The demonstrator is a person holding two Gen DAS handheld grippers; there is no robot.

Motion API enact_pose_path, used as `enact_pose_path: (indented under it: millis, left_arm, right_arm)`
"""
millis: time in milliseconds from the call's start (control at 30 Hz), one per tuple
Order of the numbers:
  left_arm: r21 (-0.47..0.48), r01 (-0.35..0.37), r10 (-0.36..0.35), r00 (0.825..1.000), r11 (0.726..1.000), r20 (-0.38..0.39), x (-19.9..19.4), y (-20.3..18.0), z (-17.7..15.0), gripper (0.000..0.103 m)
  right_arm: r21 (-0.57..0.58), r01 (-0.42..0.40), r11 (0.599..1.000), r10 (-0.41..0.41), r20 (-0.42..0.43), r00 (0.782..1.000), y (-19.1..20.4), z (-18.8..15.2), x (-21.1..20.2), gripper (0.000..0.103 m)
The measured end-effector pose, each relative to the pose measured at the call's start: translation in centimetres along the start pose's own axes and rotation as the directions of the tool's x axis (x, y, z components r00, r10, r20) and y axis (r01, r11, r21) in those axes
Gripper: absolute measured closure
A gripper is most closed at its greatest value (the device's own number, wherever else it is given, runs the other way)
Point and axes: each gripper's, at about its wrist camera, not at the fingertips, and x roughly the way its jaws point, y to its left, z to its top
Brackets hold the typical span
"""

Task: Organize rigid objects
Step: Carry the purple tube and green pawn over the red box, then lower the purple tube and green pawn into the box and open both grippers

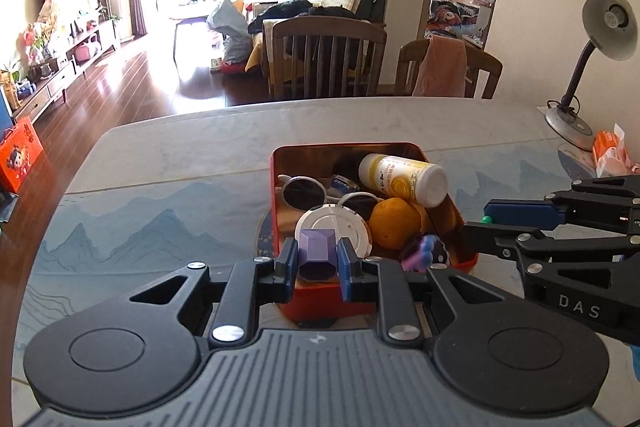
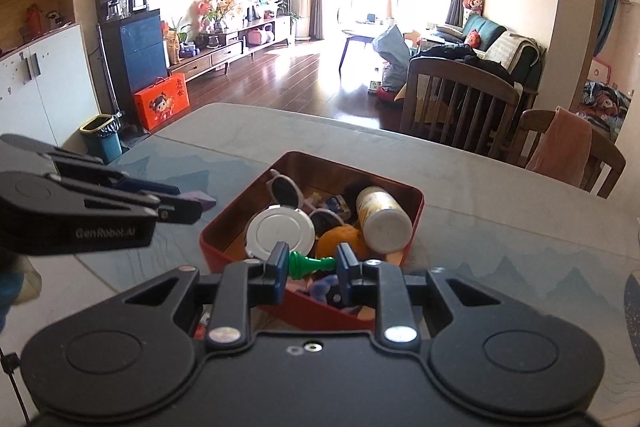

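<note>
A red tin box [image 1: 282, 163] [image 2: 416, 211] stands on the table. It holds a white and yellow bottle [image 1: 402, 177] [image 2: 382, 213], white sunglasses [image 1: 300, 191] [image 2: 282, 189], a white round lid [image 1: 332, 227] [image 2: 280, 231], an orange [image 1: 394, 227] [image 2: 340, 241] and a purple toy [image 1: 424, 253]. My left gripper [image 1: 319, 259] is shut on a purple hexagonal block [image 1: 318, 251] above the box's near edge. My right gripper [image 2: 312, 265] is shut on a green chess piece [image 2: 310, 263] above the box's near side.
A grey desk lamp [image 1: 580, 67] and an orange packet [image 1: 610, 153] sit at the table's far right. Two wooden chairs [image 1: 328, 59] [image 2: 460, 107] stand behind the table. The patterned tablecloth [image 1: 160, 195] covers the table.
</note>
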Motion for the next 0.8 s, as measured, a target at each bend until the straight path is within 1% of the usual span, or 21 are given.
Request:
enact_pose_path:
  millis: [133, 333, 533, 800]
  left_arm:
    - [-0.011, 0.003, -0.003, 1.000, 1.000, -0.016, 1.8, 0.0, 0.8, 0.082]
    - [-0.031, 0.013, -0.014, 0.999, 0.999, -0.039, 4.3, 0.3, 1.9, 0.082]
    - [-0.019, 0.011, -0.012, 0.999, 1.000, -0.049, 6.5, -0.1, 2.8, 0.082]
    - [0.003, 0.011, -0.011, 0.998, 1.000, -0.070, 8.9, -0.6, 3.1, 0.082]
  right_arm:
    - [-0.018, -0.007, 1.000, 0.007, -0.015, 1.000, -0.2, 0.3, 1.3, 0.078]
    - [-0.053, -0.030, 0.998, 0.025, -0.075, 0.997, -0.5, 0.4, 4.1, 0.078]
    - [-0.068, -0.053, 0.996, 0.046, -0.104, 0.994, -0.5, 0.4, 5.8, 0.079]
    - [-0.073, -0.068, 0.995, 0.057, -0.140, 0.989, -0.3, 0.2, 7.5, 0.079]
